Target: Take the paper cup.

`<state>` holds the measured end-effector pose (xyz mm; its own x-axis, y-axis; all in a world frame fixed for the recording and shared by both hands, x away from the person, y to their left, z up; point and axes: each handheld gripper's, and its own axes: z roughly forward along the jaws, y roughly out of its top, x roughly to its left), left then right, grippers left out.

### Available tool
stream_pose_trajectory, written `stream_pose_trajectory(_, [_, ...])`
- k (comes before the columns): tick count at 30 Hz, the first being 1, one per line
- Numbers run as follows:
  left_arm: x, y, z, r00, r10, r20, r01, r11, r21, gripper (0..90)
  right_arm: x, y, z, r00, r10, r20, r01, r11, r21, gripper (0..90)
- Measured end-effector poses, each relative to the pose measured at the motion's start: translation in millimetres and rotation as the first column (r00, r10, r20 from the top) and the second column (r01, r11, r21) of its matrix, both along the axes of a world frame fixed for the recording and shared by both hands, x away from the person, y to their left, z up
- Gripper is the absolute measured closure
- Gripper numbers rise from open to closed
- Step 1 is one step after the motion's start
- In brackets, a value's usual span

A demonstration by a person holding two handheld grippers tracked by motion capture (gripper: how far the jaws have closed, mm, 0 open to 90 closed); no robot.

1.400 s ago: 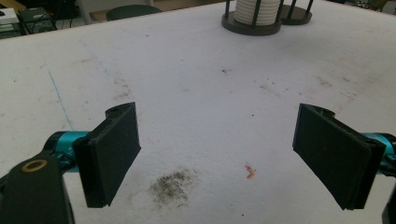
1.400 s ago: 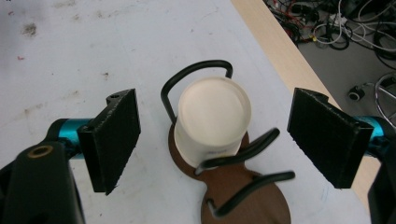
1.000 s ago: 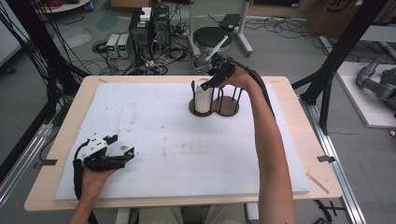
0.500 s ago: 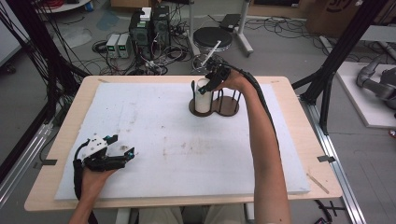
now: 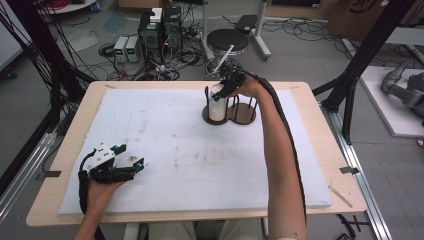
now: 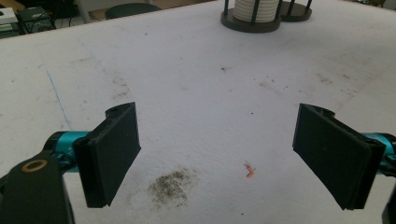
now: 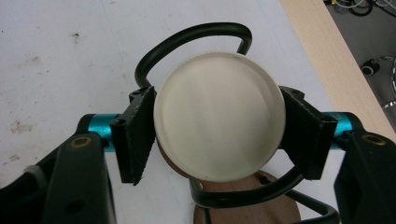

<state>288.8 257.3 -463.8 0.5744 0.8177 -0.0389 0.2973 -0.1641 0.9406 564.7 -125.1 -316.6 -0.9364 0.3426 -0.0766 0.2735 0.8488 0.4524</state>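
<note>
A round white coaster [image 7: 218,115] sits clamped edge to edge between the jaws of the right gripper [image 5: 226,87], held flat at the top of the white stack [image 5: 217,104] in the left ring of a dark double holder [image 5: 229,113]. Whether it is going in or coming out cannot be told; the wire bars of the holder curve close around its rim on the near and far sides, so any lift or drop has to stay straight between them. The stack fills most of its ring, while the ring just to the right of it looks bare down to its brown base [image 7: 247,203]. By that reading one side is loaded and the other is untouched.

Well away from the holder, toward the person's near left corner of the white foam mat [image 5: 175,150], the left gripper [image 5: 131,167] rests low with its jaws spread wide and nothing between them. In its own view a grey smudge [image 6: 170,186] and a small red fleck [image 6: 249,170] mark the mat. Nothing else lies between the holder and that idle tool. Beyond the wooden table [image 5: 320,130], a round stool [image 5: 227,41] and cabled electronics [image 5: 160,30] stand on the floor.
</note>
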Motion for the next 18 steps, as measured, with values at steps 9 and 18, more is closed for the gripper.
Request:
stream_pose_trajectory(9, [0.1, -0.4, 0.1, 1.0, -0.001, -0.004, 0.001, 1.0, 0.005, 14.6, -0.1, 0.9, 0.4, 1.0, -0.002, 0.001, 0.002, 1.0, -0.003, 33.7])
stream_pose_trajectory(18, [0.3, -1.0, 0.1, 1.0, -0.001, -0.003, 0.001, 1.0, 0.009, 14.6, -1.1, 1.6, 2.3, 0.9999, -0.014, 0.004, 0.014, 1.0, -0.007, 34.3])
